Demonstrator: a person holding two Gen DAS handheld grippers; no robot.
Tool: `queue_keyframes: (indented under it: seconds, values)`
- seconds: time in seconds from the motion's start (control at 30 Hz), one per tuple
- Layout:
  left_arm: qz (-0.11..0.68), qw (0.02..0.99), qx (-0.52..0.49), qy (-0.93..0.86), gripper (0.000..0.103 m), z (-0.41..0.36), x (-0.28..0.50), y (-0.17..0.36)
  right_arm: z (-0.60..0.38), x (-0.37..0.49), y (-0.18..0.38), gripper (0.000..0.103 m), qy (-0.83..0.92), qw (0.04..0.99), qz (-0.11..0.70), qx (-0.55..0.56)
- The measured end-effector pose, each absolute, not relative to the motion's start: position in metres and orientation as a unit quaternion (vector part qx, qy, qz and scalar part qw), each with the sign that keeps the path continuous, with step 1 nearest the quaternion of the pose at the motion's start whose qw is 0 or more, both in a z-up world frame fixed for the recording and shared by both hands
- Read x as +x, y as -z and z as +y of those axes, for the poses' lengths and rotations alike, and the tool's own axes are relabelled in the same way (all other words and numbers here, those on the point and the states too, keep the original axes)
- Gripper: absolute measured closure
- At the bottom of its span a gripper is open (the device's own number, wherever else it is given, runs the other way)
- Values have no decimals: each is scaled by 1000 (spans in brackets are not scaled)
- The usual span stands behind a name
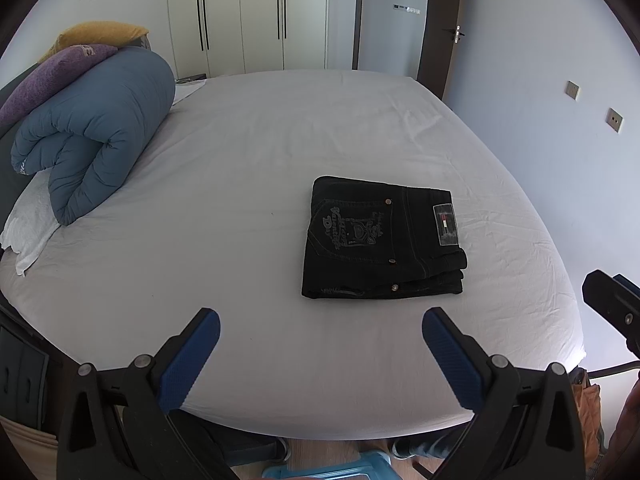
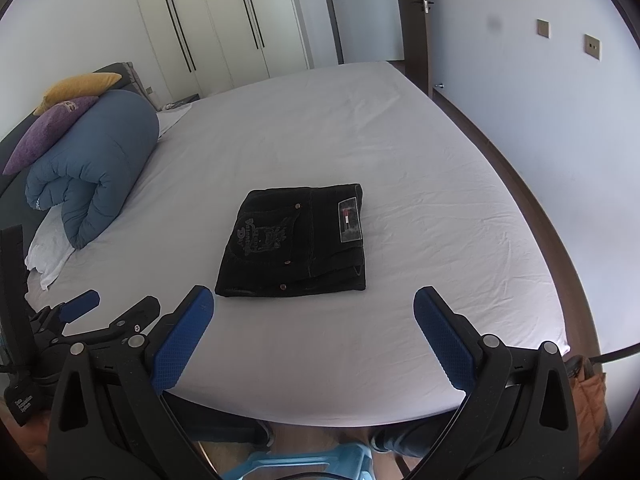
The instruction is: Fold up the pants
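At the left edge of the bed (image 1: 248, 152), a rolled blue duvet (image 1: 100, 128) is lying on a white towel (image 1: 32, 224), with a purple cushion (image 1: 52, 76) and a yellow cushion (image 1: 100, 34) resting against its far side, toward the far left corner. The white sheet is stretching smooth, with light creases, across the middle of the bed.

The left gripper (image 1: 320, 354) is hanging over the near edge of the bed, its blue-padded fingers (image 1: 188, 364) spread wide and gripping nothing. In the right wrist view it is showing at the lower left.

Right of the bed's centre and closer to the near edge than the far one, the black pants (image 1: 380, 240) are lying folded into a compact, roughly square stack of several layers. A back pocket with pale embroidered lettering and a crest is facing up, small metal rivets are showing at its corners, and a rectangular patch with a red, white and dark flag mark is sitting on the waistband at the stack's right side. The layered ends are showing at the near right corner of the stack. Nothing is touching the pants.

The right gripper (image 2: 314, 340) is hovering over the near edge too, jaws wide apart and empty, just short of the stack. A white wall with two switch plates (image 2: 591, 46) is running along the bed's right edge.
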State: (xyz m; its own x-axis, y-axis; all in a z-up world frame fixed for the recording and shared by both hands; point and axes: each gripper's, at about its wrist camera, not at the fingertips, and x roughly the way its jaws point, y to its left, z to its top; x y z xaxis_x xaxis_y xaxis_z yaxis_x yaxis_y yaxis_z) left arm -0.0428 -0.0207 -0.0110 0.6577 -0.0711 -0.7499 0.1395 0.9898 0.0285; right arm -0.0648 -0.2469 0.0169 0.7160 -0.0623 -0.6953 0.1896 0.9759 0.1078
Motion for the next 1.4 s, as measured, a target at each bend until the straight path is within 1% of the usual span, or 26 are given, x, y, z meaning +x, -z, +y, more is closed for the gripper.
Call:
queue_keyframes:
  seconds: [1.4]
  values:
    - [412,908,42,60,0,-22,-47,15,-248,-65,-15,1,67,921,373,87]
